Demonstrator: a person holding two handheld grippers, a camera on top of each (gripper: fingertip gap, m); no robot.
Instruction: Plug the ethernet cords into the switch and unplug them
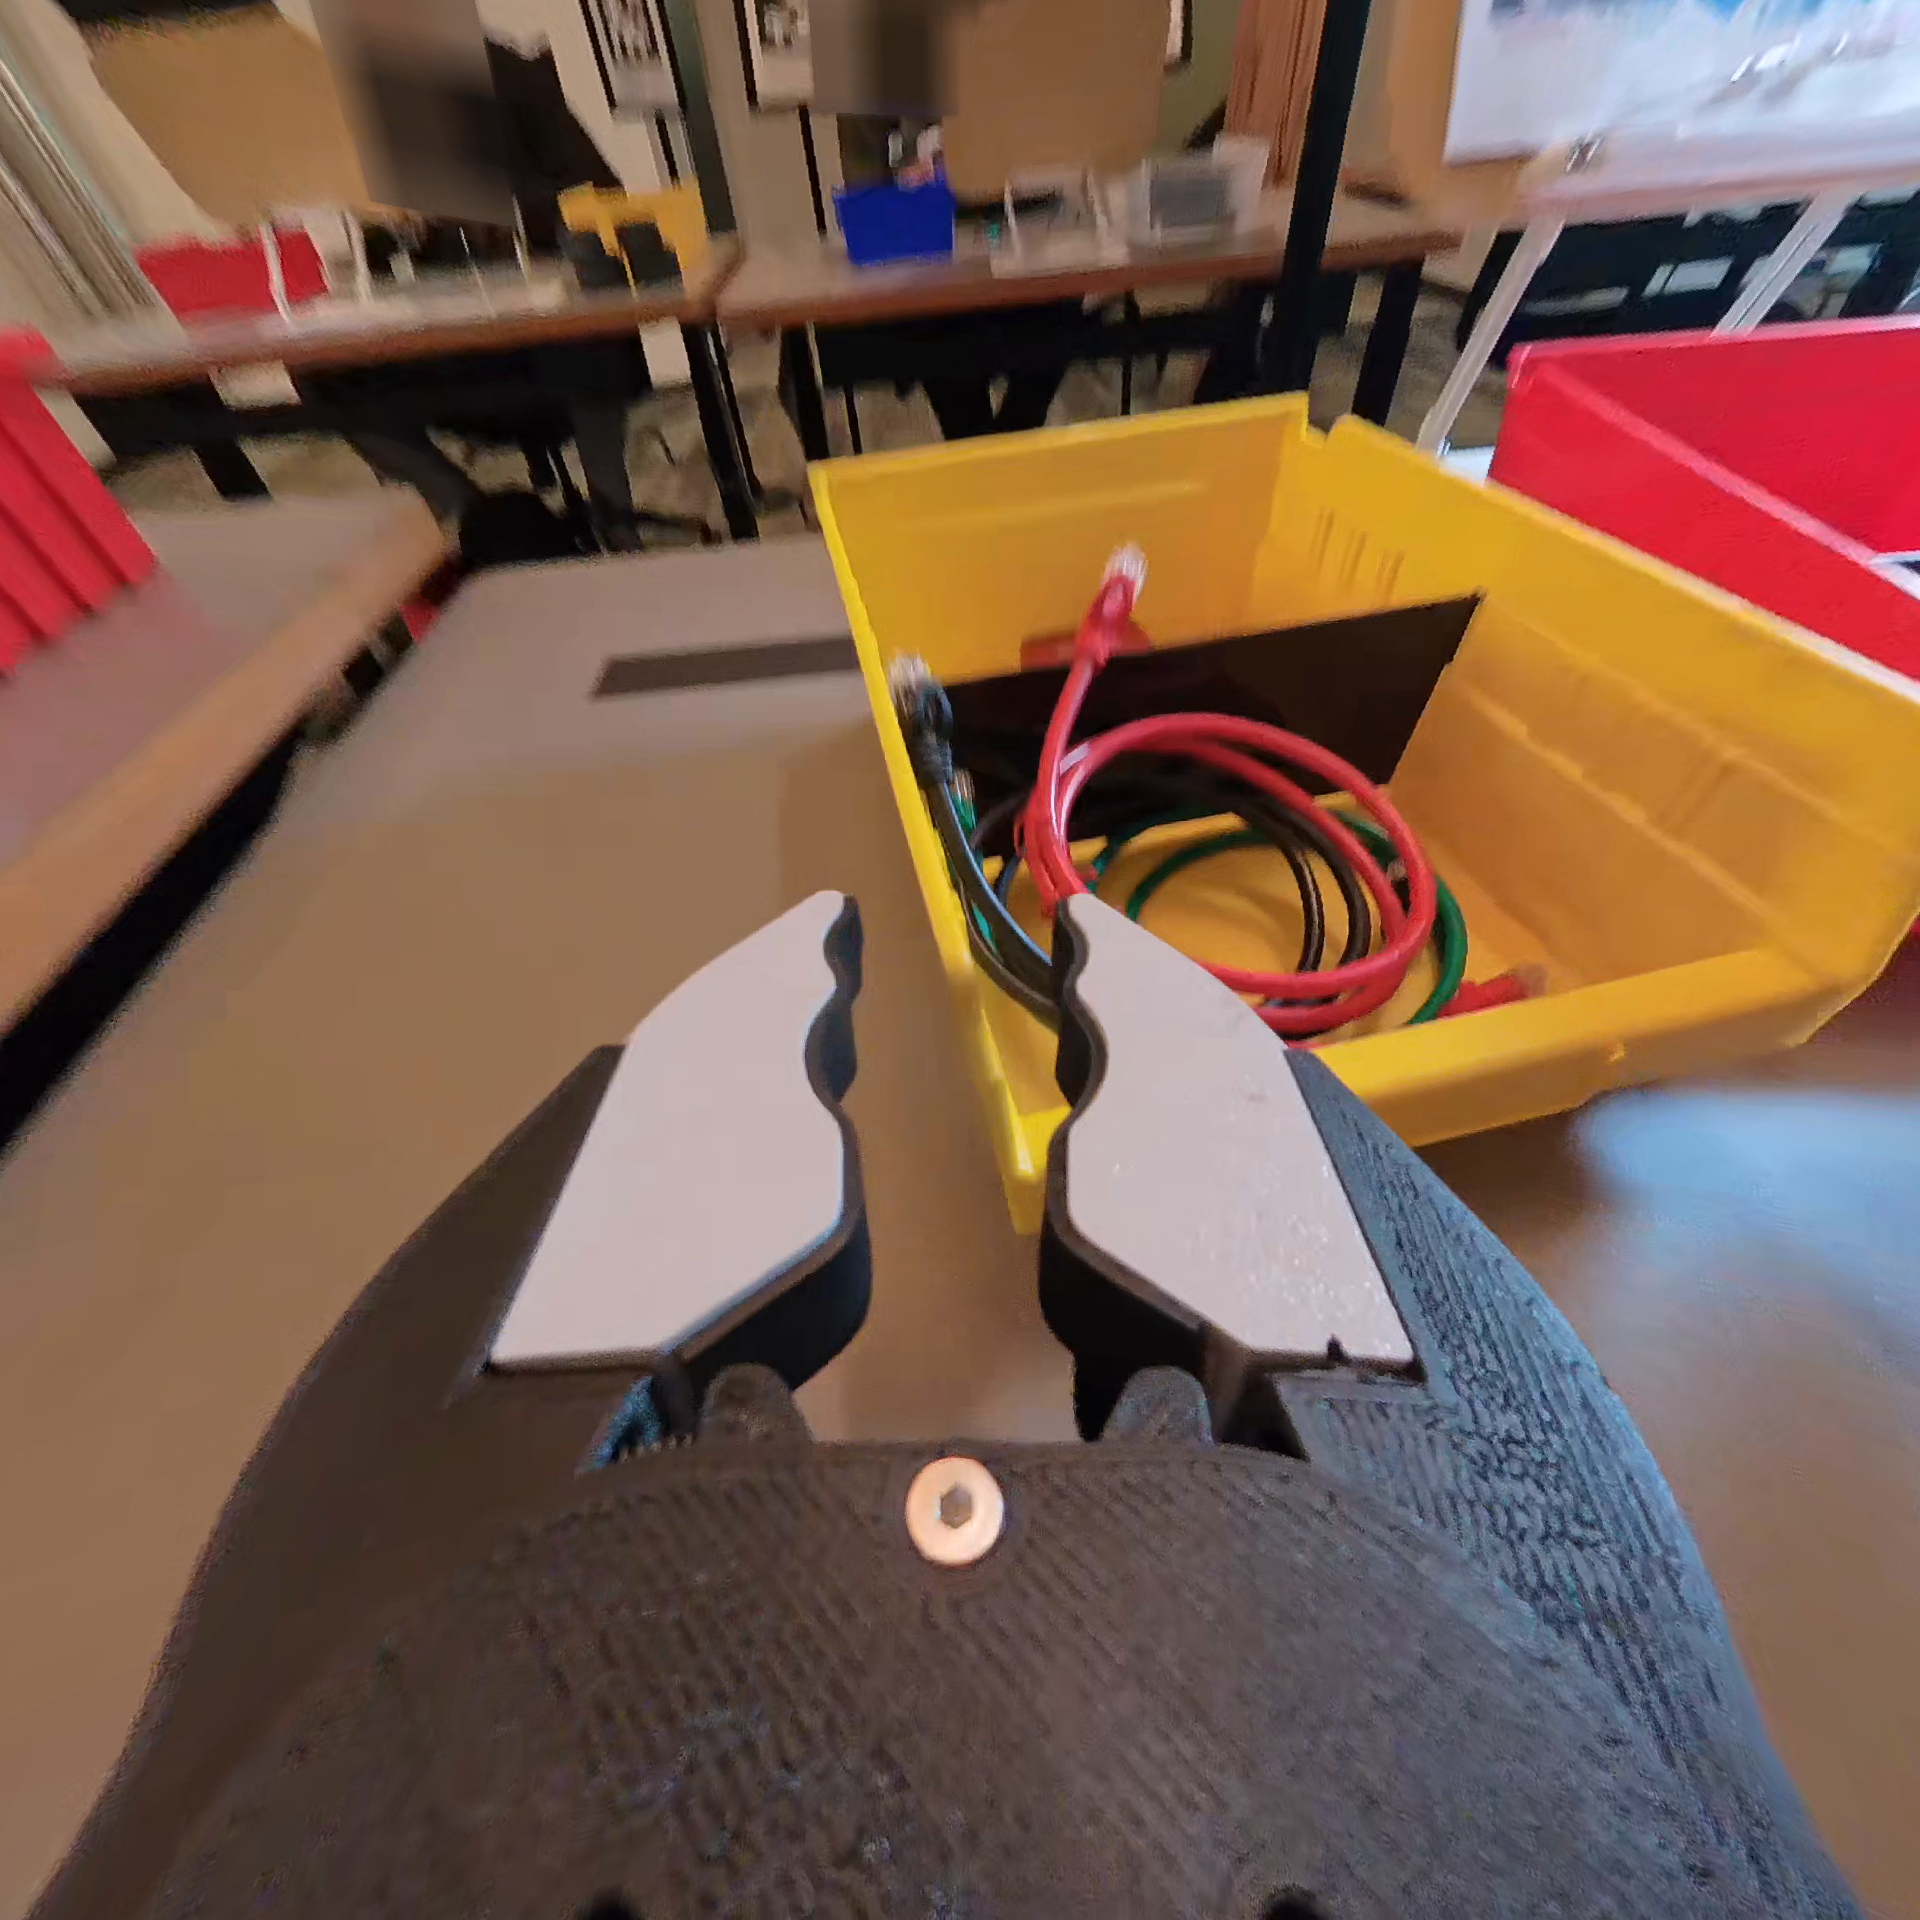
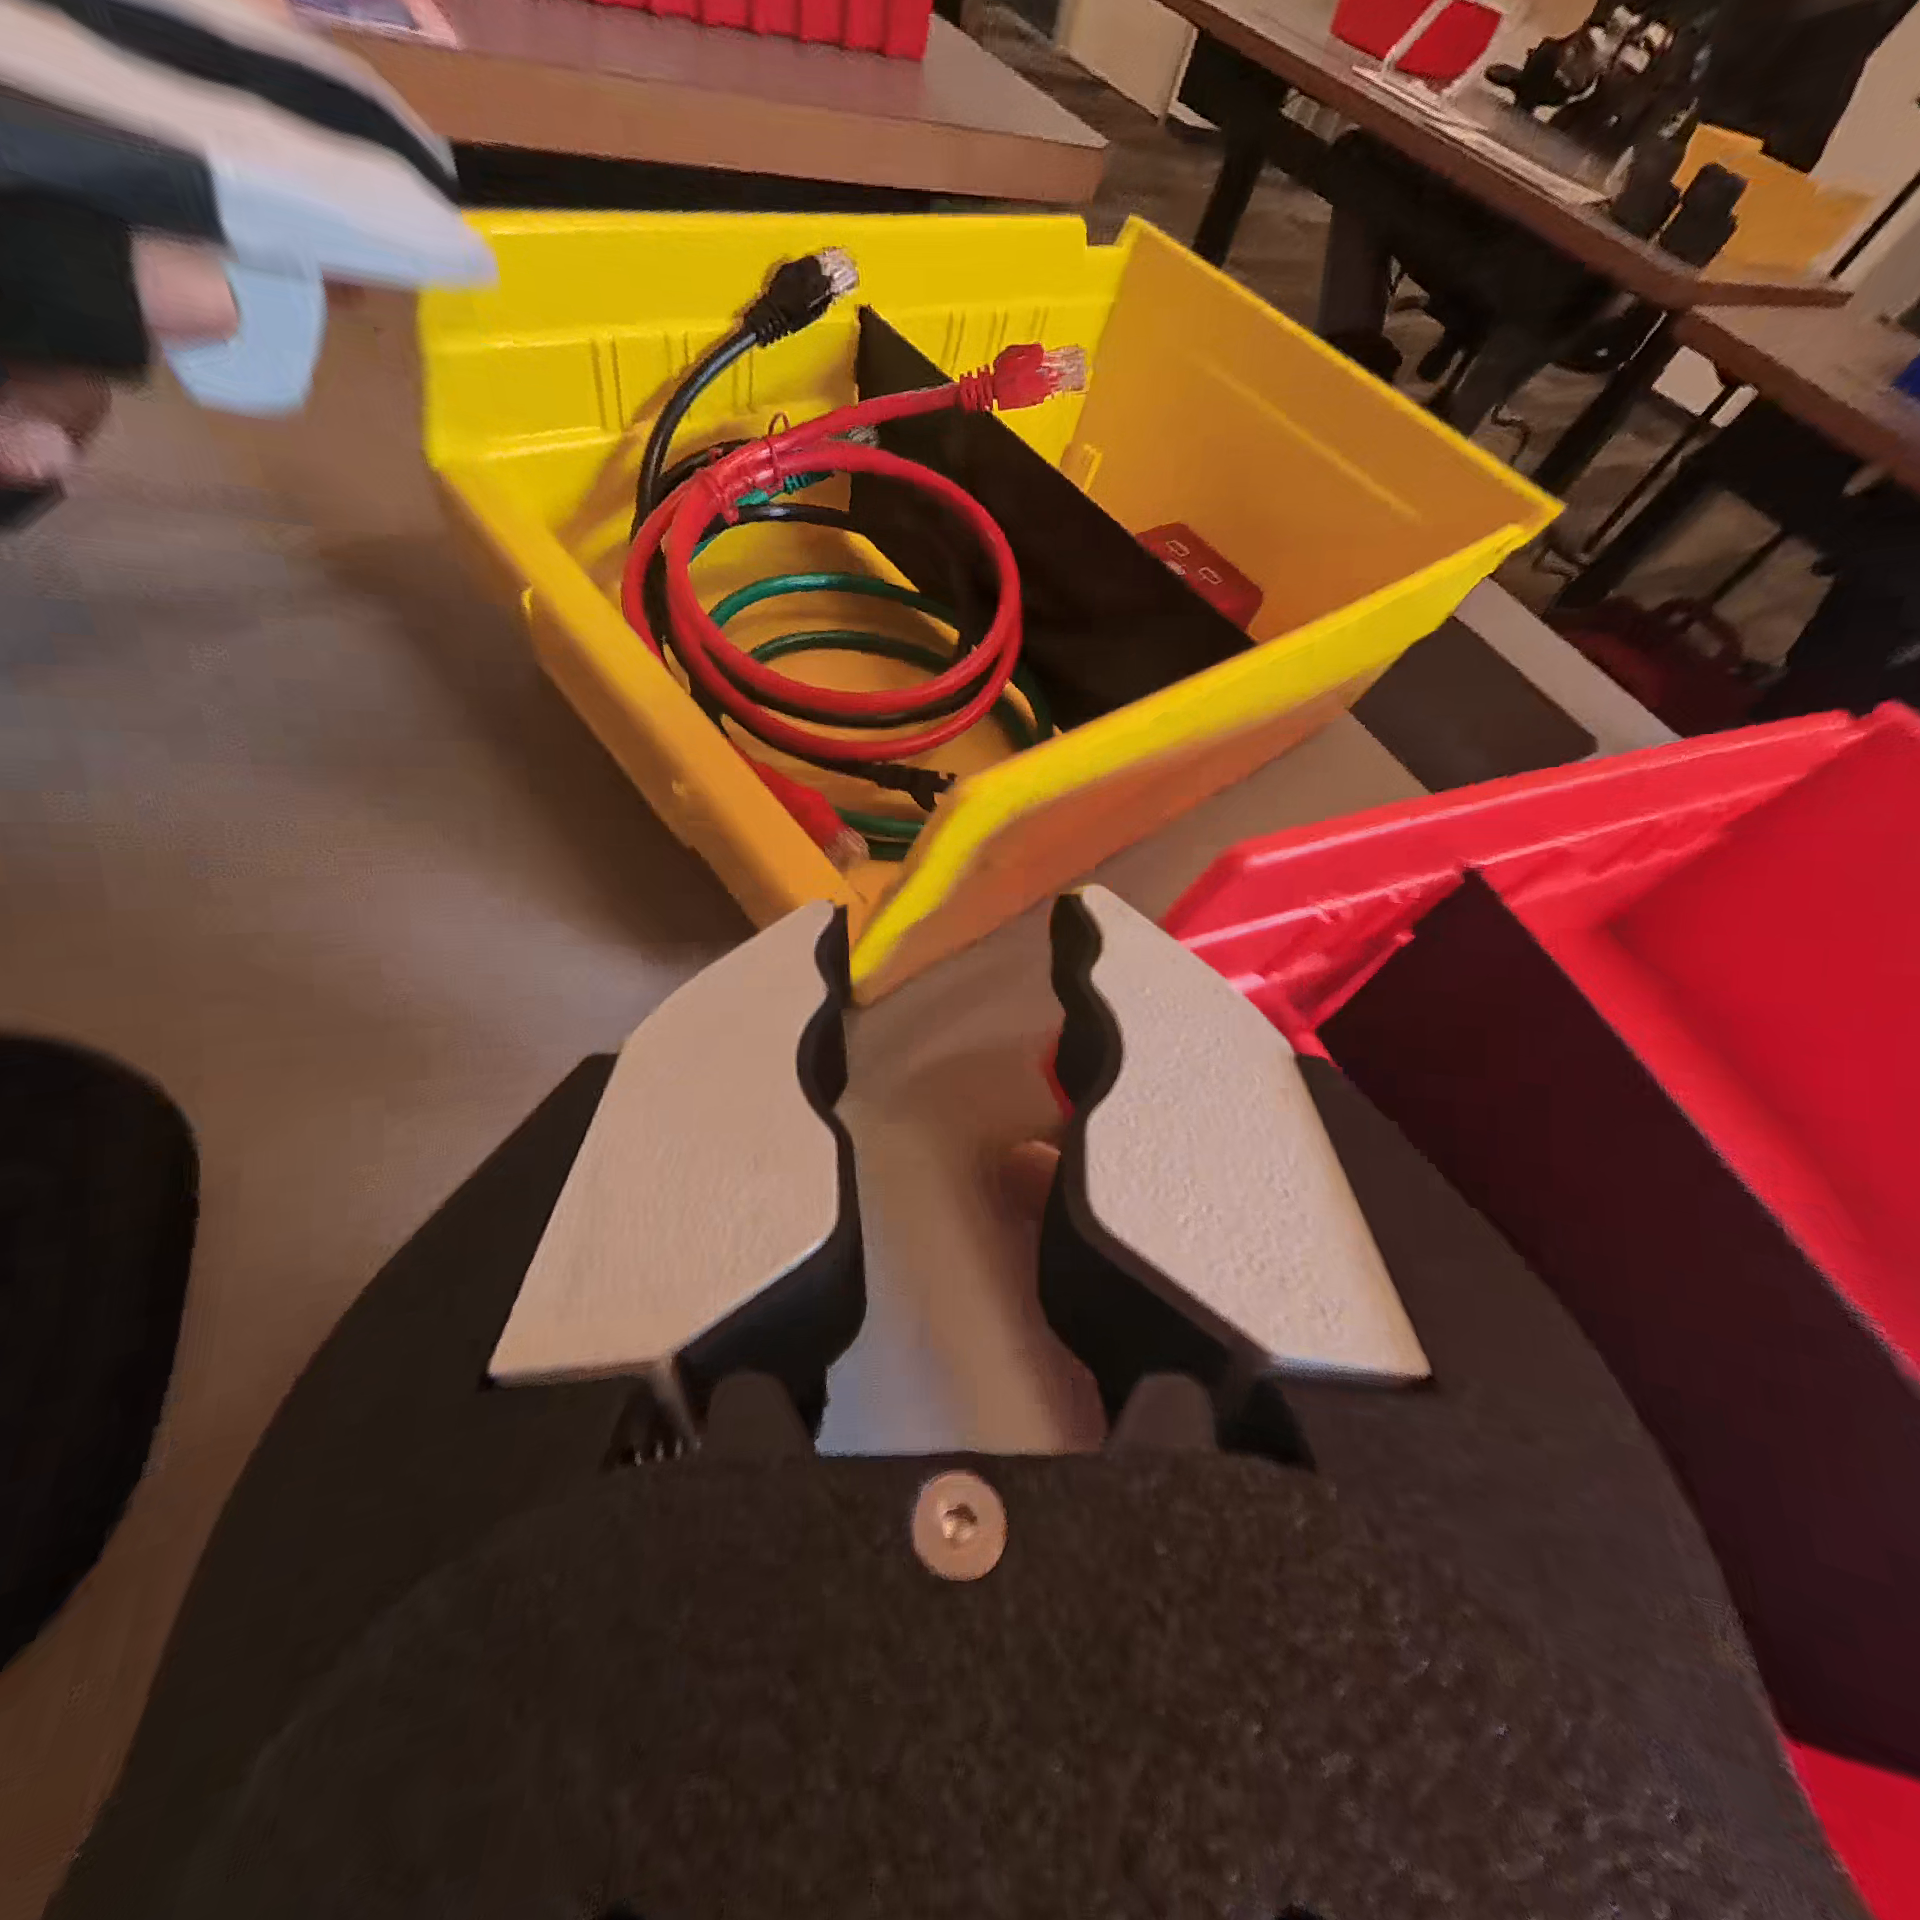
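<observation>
A yellow bin [image 1: 1621, 790] [image 2: 1226, 457] on the table holds coiled ethernet cords: a red cord [image 1: 1299, 758] [image 2: 831, 717], a black cord [image 1: 935, 748] [image 2: 707, 384] and a green cord [image 1: 1455, 925] [image 2: 821, 597]. A black divider [image 1: 1340, 675] [image 2: 1039, 561] splits the bin. A red item [image 2: 1205, 582] lies behind the divider. My left gripper [image 1: 961, 920] is open and empty, above the bin's near left wall; it also shows blurred in the right wrist view [image 2: 312, 239]. My right gripper [image 2: 951, 920] is open and empty at the bin's near corner.
A red bin [image 1: 1714, 488] [image 2: 1662, 1039] stands right of the yellow one, with a dark divider [image 2: 1621, 1299] inside. A dark strip [image 1: 727, 665] is set into the table [image 1: 520, 987]. Other tables with bins and gear stand behind. Spacing between my two grippers at the tips: around 20 centimetres.
</observation>
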